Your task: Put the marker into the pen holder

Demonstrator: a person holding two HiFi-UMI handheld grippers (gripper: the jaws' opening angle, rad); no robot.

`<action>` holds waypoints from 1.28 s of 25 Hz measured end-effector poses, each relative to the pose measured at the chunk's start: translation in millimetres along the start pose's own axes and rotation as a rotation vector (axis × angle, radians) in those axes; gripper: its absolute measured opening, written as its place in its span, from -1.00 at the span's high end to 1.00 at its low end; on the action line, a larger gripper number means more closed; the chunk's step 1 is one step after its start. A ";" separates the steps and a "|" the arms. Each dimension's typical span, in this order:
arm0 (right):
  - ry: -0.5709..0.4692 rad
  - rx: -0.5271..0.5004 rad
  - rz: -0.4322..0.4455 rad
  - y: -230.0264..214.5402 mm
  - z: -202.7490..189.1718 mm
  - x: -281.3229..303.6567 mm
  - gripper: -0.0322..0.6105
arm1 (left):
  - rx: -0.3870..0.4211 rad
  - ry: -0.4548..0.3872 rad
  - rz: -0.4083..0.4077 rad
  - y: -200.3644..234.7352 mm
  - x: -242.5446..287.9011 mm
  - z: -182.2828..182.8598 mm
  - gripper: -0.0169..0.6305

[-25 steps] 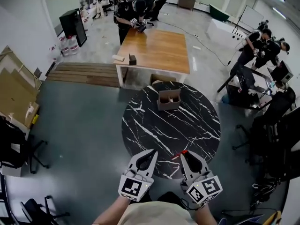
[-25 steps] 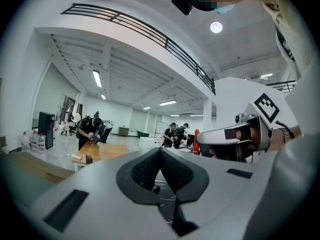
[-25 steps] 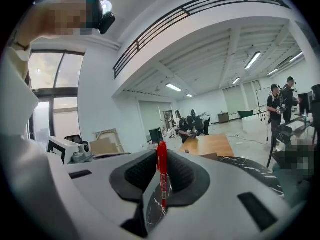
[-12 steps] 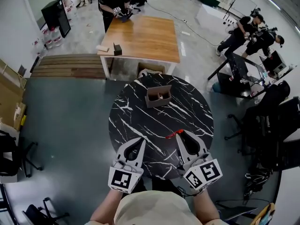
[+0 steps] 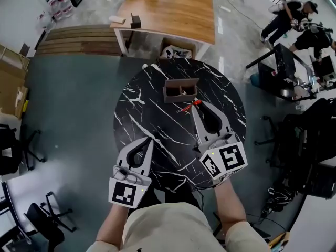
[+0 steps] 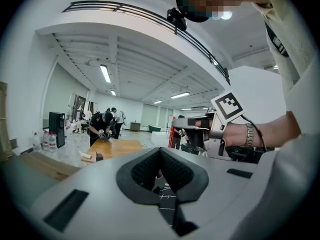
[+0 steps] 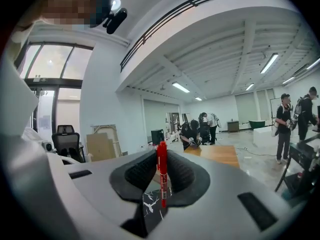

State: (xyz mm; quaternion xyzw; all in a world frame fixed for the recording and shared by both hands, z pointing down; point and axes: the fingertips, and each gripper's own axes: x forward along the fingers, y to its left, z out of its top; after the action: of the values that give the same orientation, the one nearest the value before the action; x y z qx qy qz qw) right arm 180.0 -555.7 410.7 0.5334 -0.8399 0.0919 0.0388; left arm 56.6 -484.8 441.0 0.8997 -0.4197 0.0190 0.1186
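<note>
While the right gripper [image 5: 196, 104] clamps the slim red plastic marker [image 5: 188, 107] crosswise, with the brown box-shaped pen holder [image 5: 181, 90] just beyond its tips, tip the marker upright over the opening before releasing; the left gripper [image 5: 147, 142] idles closed and empty.

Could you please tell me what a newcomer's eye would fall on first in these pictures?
The red marker stands out first, clamped crosswise between the jaws of the right hand-held gripper, just short of the brown pen holder. Next comes the round black table with white veins, filling the middle of the head view, with the left hand-held gripper shut and empty over its near edge.
</note>
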 end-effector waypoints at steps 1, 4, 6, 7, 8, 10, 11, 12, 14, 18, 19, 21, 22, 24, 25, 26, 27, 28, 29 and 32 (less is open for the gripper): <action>0.005 -0.004 0.007 -8.2 -4.8 12.3 0.67 | -0.006 0.010 0.015 4.1 4.1 -3.4 0.92; 0.002 -0.004 0.025 -29.3 -17.4 45.2 0.67 | -0.016 0.040 0.056 15.5 12.0 -14.3 0.92; 0.002 -0.003 0.038 -39.3 -26.4 64.8 0.67 | -0.025 0.058 0.083 22.7 14.2 -23.4 0.92; 0.005 -0.004 0.044 -42.8 -31.4 74.1 0.67 | -0.030 0.067 0.097 26.2 14.8 -28.1 0.92; 0.011 -0.006 0.051 -45.6 -36.9 82.7 0.67 | -0.034 0.074 0.110 29.2 15.2 -32.6 0.92; 0.026 -0.009 0.062 -49.6 -49.1 96.9 0.67 | -0.038 0.094 0.134 33.3 15.7 -42.0 0.92; 0.033 -0.013 0.063 -51.4 -55.1 102.4 0.67 | -0.039 0.108 0.144 34.7 15.8 -46.9 0.92; 0.041 -0.016 0.064 -53.0 -60.5 107.2 0.67 | -0.040 0.121 0.152 35.9 15.8 -51.0 0.92; 0.055 -0.027 0.068 -55.1 -69.0 114.6 0.67 | -0.041 0.138 0.167 37.4 15.7 -55.9 0.92; 0.062 -0.050 0.080 -60.7 -76.3 123.9 0.67 | -0.036 0.169 0.191 37.0 15.7 -62.5 0.92; 0.065 -0.046 0.073 -63.6 -77.8 125.5 0.67 | -0.040 0.173 0.194 36.4 15.4 -63.7 0.92; 0.068 -0.031 0.056 -69.3 -81.6 128.6 0.67 | -0.044 0.181 0.199 35.3 13.3 -66.4 0.92; 0.066 -0.021 0.052 -71.5 -83.1 130.1 0.67 | -0.045 0.184 0.200 34.9 12.1 -67.7 0.92; 0.063 -0.011 0.055 -73.6 -84.2 132.6 0.67 | -0.050 0.188 0.201 34.2 10.2 -69.3 0.92; 0.067 -0.011 0.055 -73.8 -84.4 133.4 0.67 | -0.053 0.188 0.202 34.0 9.3 -69.7 0.92; 0.072 -0.013 0.054 -73.6 -84.6 134.1 0.67 | -0.055 0.189 0.203 33.8 8.2 -70.1 0.92; 0.076 -0.015 0.054 -72.8 -84.7 134.5 0.67 | -0.056 0.190 0.204 33.7 6.9 -70.5 0.92; 0.078 -0.016 0.055 -71.8 -84.2 134.1 0.67 | -0.055 0.189 0.205 33.7 5.7 -70.5 0.92; 0.075 -0.014 0.055 -70.9 -82.6 132.7 0.67 | -0.053 0.187 0.205 33.6 4.8 -70.1 0.92; 0.057 0.008 0.059 -66.4 -74.2 122.0 0.67 | -0.048 0.175 0.199 31.9 3.7 -66.2 0.92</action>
State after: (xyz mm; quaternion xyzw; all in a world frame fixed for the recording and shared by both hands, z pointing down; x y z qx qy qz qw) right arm 185.3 -677.1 510.9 0.5060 -0.8533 0.1117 0.0580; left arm 39.1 -492.2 512.0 0.8453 -0.4954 0.0991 0.1738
